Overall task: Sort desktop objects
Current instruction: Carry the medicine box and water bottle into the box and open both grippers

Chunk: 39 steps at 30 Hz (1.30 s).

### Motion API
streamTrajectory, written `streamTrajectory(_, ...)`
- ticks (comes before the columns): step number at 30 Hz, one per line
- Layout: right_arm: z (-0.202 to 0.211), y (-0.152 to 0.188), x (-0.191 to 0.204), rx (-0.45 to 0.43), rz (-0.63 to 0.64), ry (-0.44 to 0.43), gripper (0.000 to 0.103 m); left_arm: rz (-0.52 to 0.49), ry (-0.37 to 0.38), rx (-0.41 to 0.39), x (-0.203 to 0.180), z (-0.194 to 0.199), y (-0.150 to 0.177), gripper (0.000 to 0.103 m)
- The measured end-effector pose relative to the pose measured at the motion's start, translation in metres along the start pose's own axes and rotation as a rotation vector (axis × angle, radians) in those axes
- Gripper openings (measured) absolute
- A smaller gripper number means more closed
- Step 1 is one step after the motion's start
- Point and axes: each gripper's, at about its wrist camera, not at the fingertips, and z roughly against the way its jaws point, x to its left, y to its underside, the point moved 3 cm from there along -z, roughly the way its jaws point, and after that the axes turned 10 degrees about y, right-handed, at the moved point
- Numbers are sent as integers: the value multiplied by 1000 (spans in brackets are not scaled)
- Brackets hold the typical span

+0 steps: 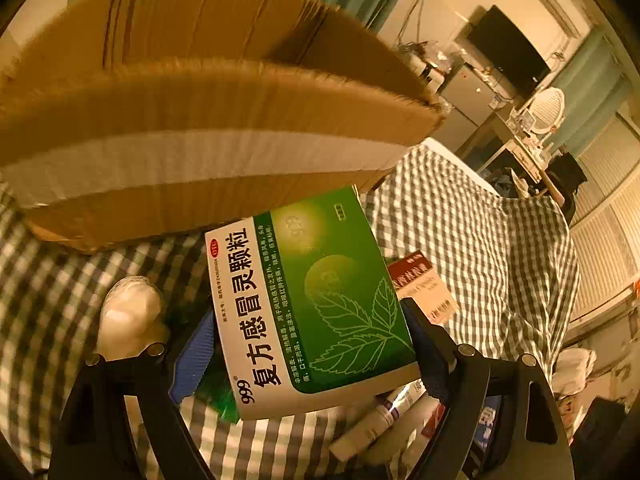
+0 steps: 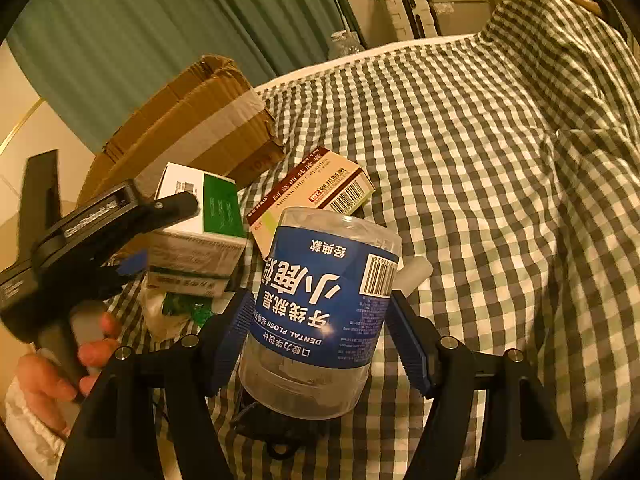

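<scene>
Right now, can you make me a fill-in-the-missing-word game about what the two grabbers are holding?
1. The left gripper holds a white and ____ medicine box.
2. The right gripper holds a clear jar with a ____ label.
3. The cloth under everything has a ____ pattern.
4. The big box behind is made of ____.

Missing words: green; blue; checked; cardboard

Glossy green box (image 1: 316, 300), clear plastic jar (image 2: 320, 312)

blocked ahead-left: cardboard box (image 2: 188, 120) on checkered cloth (image 2: 460, 160) | crowded: red-and-cream box (image 2: 316, 188) just beside green medicine box (image 1: 312, 300), tube (image 1: 380, 420) and dental floss jar (image 2: 320, 312) near | open: bare cloth to the right
</scene>
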Motion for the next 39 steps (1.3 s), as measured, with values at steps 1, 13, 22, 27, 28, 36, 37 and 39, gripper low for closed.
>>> streamTrajectory(1,2,1,2,-1,0,-1,67,-18,-1,-10,-2,8,2,87)
streamTrajectory(13,43,-5,33,-56,24,-58,67,-284,28,-189,-41,110,-12,83)
streamTrajectory(22,74,-82,86,-186,135,-116,67,-320,3,-351,-45,170,-90,84)
streamTrajectory(27,65,-133,126,-243,193,-172,67,-342,-52,-430,-33,179,-129,84)
streamTrajectory(28,58,-143,135,-244,199,-184,67,-345,-64,-430,-29,176,-134,84)
streamTrajectory(36,-16,-174,173,-194,176,-220,67,-294,-110,-399,27,125,-141,84)
streamTrajectory(37,-24,-175,175,-185,172,-219,67,-289,-98,-400,30,121,-140,84)
streamTrajectory(39,-34,-176,177,-178,158,-216,68,-286,-79,-392,35,113,-140,84)
